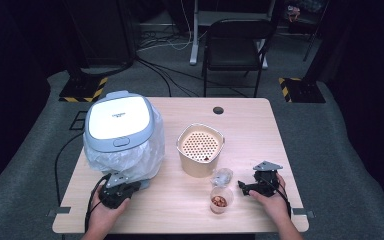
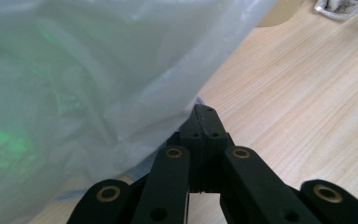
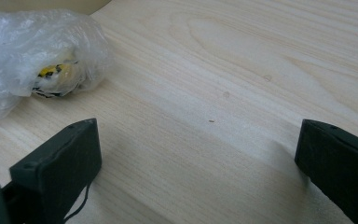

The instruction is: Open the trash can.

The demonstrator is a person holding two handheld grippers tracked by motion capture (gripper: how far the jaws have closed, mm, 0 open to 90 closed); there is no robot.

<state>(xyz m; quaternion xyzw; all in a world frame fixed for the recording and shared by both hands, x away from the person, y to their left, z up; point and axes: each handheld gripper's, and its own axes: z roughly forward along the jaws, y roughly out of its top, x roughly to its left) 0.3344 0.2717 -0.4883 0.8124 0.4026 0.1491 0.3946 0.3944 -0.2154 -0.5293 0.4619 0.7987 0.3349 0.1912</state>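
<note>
A white and grey lidded appliance (image 1: 117,120) stands at the table's left, wrapped in a clear plastic bag (image 1: 145,155). My left gripper (image 1: 141,185) lies at the bag's front foot. In the left gripper view its jaws (image 2: 206,119) are shut, tips against the bag's (image 2: 84,84) lower edge; whether plastic is pinched I cannot tell. My right gripper (image 1: 243,189) rests on the table at the right, open wide (image 3: 200,154), with bare wood between its pads (image 3: 70,154). Near it are a crumpled clear wrapper (image 3: 46,60) and a small cup (image 1: 221,200) holding red-brown bits.
A beige basket (image 1: 200,162) with a perforated insert stands mid-table, just behind the wrapper (image 1: 222,176). The wooden table (image 1: 250,125) has a cable hole at its back. A black chair (image 1: 235,45) stands behind the table.
</note>
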